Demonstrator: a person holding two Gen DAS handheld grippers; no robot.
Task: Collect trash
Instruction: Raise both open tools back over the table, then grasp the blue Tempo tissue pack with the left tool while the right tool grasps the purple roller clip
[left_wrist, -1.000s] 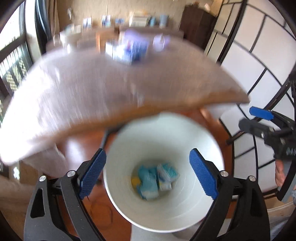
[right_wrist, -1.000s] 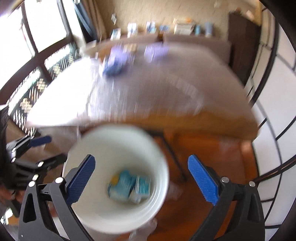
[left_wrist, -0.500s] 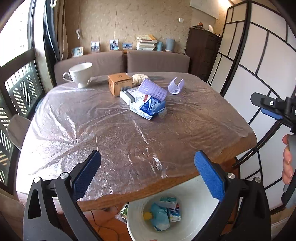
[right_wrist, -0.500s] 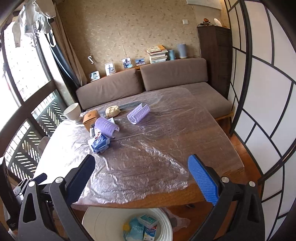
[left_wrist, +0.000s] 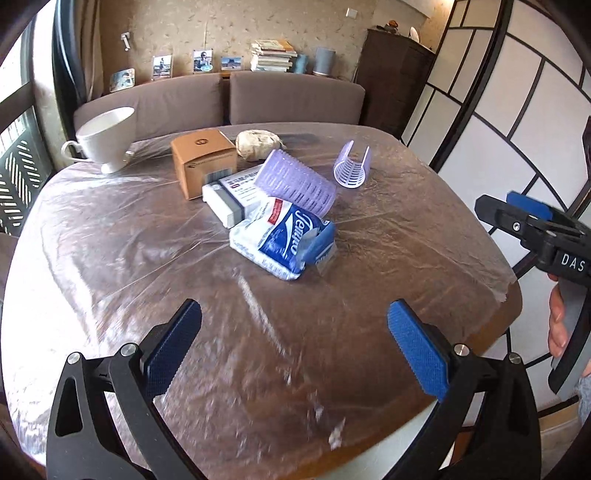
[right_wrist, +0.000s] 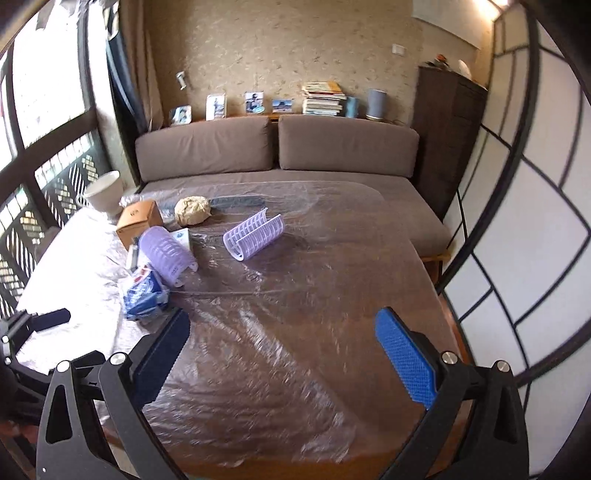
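Observation:
On the film-covered table (left_wrist: 110, 258) lies a blue and white tissue pack (left_wrist: 284, 240) with its flap open. It touches a white carton (left_wrist: 232, 197) and a purple ribbed roller (left_wrist: 295, 182). Behind these are a brown box (left_wrist: 204, 162) and a crumpled paper ball (left_wrist: 258, 144). My left gripper (left_wrist: 295, 343) hovers open and empty over the near table edge, short of the pack. My right gripper (right_wrist: 282, 350) is also open and empty, with the tissue pack (right_wrist: 144, 295) ahead to its left. A white sliver of the bin (left_wrist: 402, 443) shows below the table edge.
A white cup (left_wrist: 99, 142) stands at the far left corner and a purple U-shaped clip (left_wrist: 351, 168) lies right of the pile. A brown sofa (right_wrist: 277, 147) runs behind the table. Paper screens (right_wrist: 517, 221) close the right side.
Both grippers have risen from above the white bin to above the table top. The bin with its trash has dropped almost out of view. Both stayed open.

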